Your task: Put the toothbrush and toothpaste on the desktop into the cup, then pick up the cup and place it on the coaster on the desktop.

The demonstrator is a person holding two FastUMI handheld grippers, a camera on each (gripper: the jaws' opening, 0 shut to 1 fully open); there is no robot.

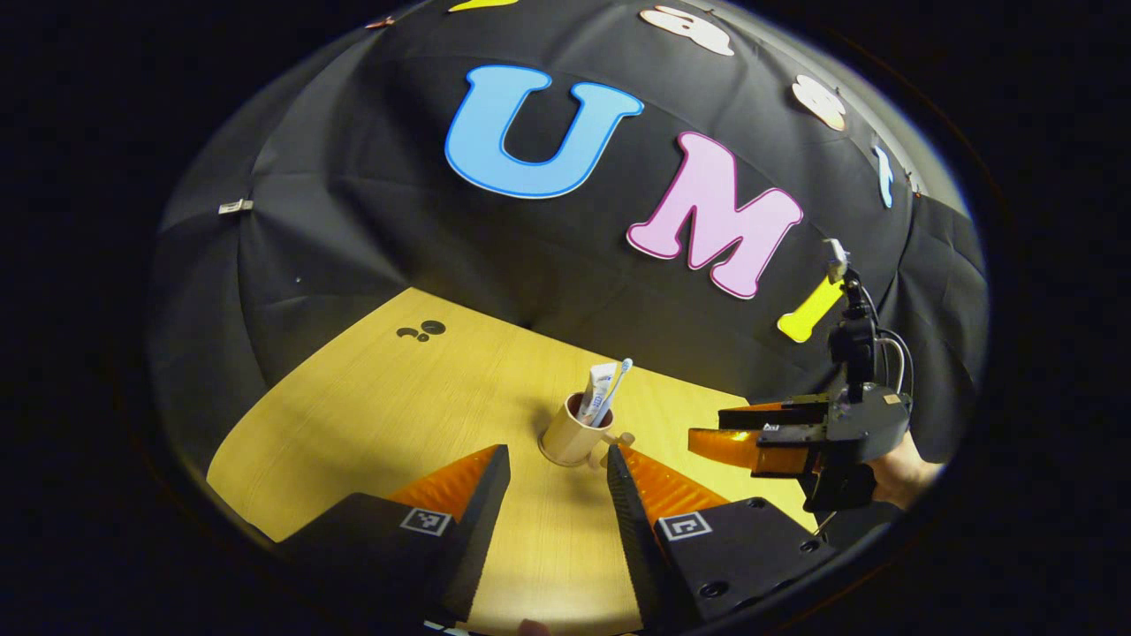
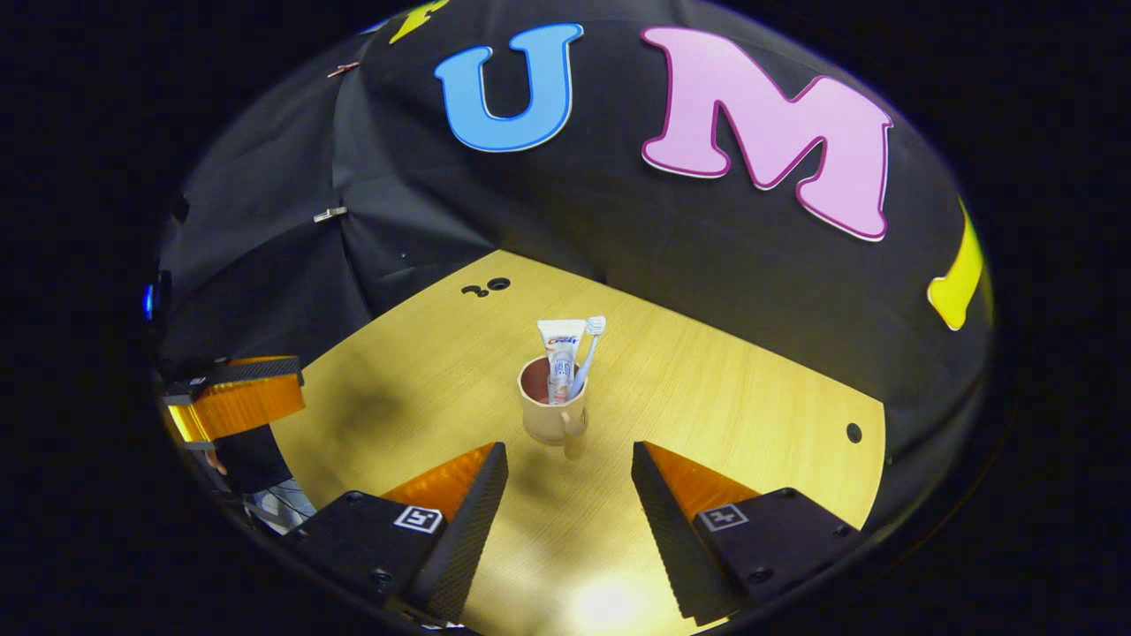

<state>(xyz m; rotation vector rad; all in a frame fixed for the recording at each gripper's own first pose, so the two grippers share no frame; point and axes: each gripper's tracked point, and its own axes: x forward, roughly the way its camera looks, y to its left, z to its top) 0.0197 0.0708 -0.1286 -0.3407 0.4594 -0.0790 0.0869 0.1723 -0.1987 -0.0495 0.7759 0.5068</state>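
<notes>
- Left gripper view: left gripper [image 1: 558,465] spread open, empty; handled cup [image 1: 574,431] just ahead of its fingertips, holding toothpaste tube [image 1: 599,387] and toothbrush [image 1: 616,385].
- Right gripper view: right gripper [image 2: 570,461] open, empty; cup [image 2: 550,408] just ahead, standing on the wooden desktop [image 2: 724,389].

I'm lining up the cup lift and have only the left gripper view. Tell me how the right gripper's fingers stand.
Observer: In the right gripper view, the right gripper is open, its fingers wide apart with nothing between them.
Operator: Give me the cup's handle direction from that side.
Observer: The cup stands ahead of the fingers, and its handle points back toward that camera.
Operator: Report what lies on the desktop to the right of the cup.
Observer: A small dark round hole sits in the desktop near its right edge.
</notes>
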